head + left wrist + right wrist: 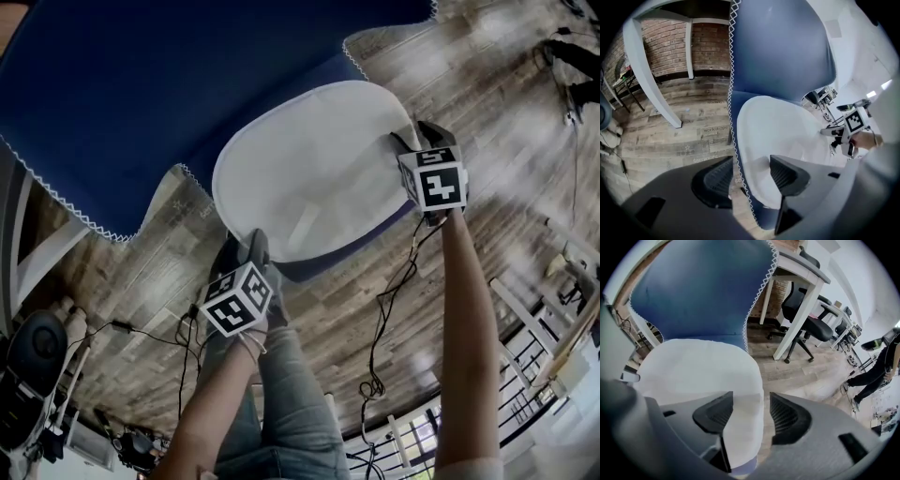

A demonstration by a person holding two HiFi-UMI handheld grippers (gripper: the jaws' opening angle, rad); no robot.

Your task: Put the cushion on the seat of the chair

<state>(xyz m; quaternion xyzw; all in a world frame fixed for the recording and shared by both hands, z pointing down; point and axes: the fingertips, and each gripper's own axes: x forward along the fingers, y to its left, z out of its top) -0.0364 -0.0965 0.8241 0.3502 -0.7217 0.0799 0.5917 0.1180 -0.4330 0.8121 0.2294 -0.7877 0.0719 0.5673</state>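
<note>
A white oval cushion (309,169) lies on the seat of the blue chair (141,84), and the seat's blue rim (328,267) shows under its near edge. My left gripper (246,246) stands open at the cushion's near left edge. In the left gripper view its jaws (750,176) are wide apart, with the zigzag-trimmed seat edge and the cushion (778,126) between them, unpressed. My right gripper (412,131) is open at the cushion's right edge. In the right gripper view the jaws (750,413) straddle the cushion's edge (698,366) without clamping it.
Wooden floor surrounds the chair, with black cables (384,309) near my legs (291,403). A white table leg (647,70) and a brick wall stand to the left. A black office chair (806,319) at a white desk and a person (876,366) are to the right.
</note>
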